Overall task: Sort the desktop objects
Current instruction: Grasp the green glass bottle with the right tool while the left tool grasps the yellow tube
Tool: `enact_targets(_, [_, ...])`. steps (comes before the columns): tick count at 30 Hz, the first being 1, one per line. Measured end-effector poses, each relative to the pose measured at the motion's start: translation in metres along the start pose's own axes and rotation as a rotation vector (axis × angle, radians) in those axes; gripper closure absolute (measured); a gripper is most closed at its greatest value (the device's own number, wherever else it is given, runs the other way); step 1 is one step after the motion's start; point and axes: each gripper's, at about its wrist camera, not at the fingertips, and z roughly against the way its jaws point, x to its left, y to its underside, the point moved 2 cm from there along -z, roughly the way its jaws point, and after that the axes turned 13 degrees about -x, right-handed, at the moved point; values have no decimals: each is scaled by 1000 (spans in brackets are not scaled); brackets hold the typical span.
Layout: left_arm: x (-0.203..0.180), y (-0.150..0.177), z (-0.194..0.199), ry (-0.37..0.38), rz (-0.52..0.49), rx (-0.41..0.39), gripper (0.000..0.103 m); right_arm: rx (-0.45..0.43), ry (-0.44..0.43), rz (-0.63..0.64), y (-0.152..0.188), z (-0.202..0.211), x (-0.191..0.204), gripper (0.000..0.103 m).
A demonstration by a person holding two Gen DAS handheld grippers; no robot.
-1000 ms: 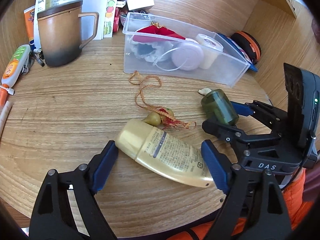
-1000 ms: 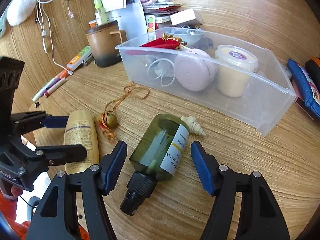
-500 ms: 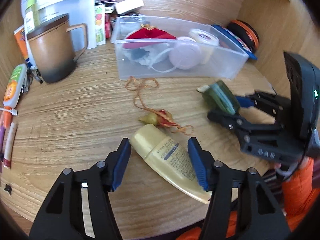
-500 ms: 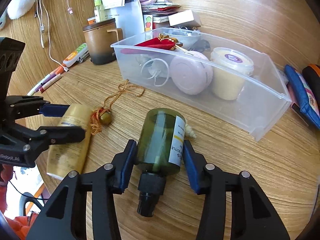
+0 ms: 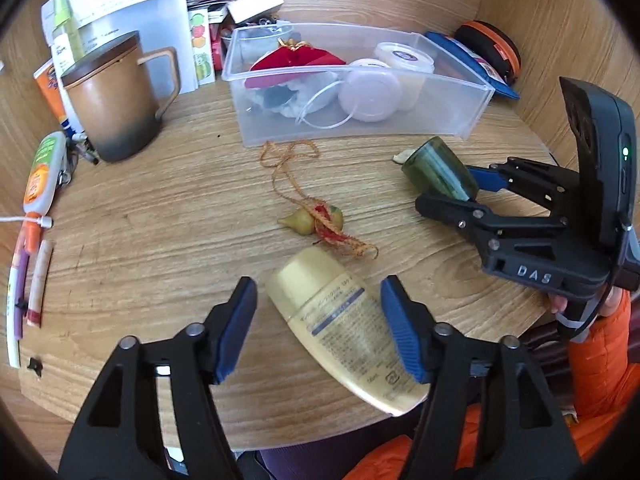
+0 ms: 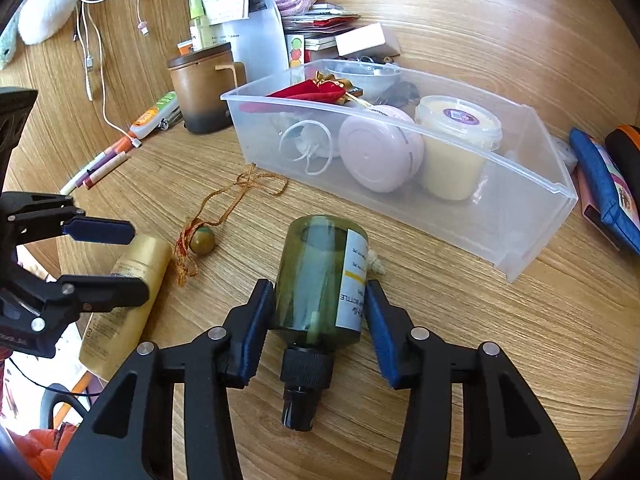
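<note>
Desktop clutter lies on the wooden table [image 5: 140,216]. Right gripper [image 6: 320,320] has its 2 blue pads pressed against the sides of a green bottle [image 6: 320,276] lying on its side, black cap toward the camera, just in front of the clear plastic bin [image 6: 520,236]. Left gripper [image 5: 318,320] straddles a gold tube [image 5: 340,320] lying flat; its jaws are opening, pads clear of the tube. A gourd charm [image 5: 312,220] on orange cord rests between tube and bin.

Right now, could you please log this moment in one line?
left gripper: opening, around tube | right gripper: shut on bottle
</note>
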Motion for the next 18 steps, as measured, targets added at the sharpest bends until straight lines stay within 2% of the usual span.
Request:
enact_targets(7, [-7,14,-4,23,65,30,31,-3,-10,-9,0,1,0,60])
enact_targets(14, [-26,17,-11,-53,-33,-7,32,11,-14,-13,-2,-2,2,59])
enact_targets(16, [-28,18,-11,-57,-48,-20,35,17,-15,-10,-2,-5,3,59])
enact_targets(18, [-26,17,-10,-49,-60,-26,44,25,-13,-1,-4,-9,5,59])
